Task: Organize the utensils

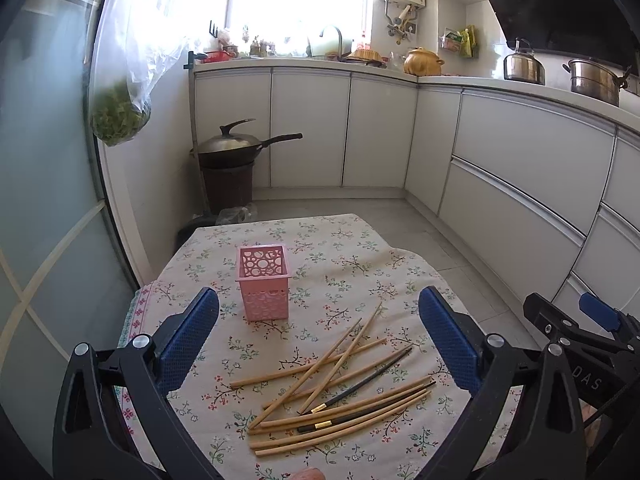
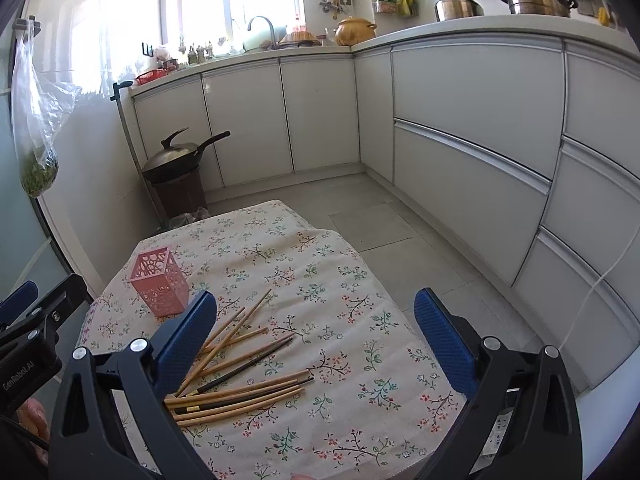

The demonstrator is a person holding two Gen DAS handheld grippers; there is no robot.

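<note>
A loose pile of several chopsticks [image 1: 340,396], most bamboo and two dark with gold bands, lies on the flowered tablecloth [image 1: 340,264]. An upright pink perforated holder [image 1: 264,282] stands beyond the pile to the left, and it looks empty. My left gripper [image 1: 318,320] hovers open above the pile with nothing between its blue pads. In the right wrist view the chopsticks [image 2: 240,376] lie lower left and the pink holder [image 2: 160,282] stands further left. My right gripper [image 2: 316,318] is open over the cloth [image 2: 360,320], right of the pile. The right gripper [image 1: 592,320] also shows at the left view's edge.
The small table sits in a kitchen with white cabinets [image 1: 380,128] behind and to the right. A lidded wok [image 1: 232,148] rests on a dark bin on the floor beyond the table. A plastic bag of greens [image 1: 120,120] hangs at left. Grey floor tiles [image 2: 400,232] lie right of the table.
</note>
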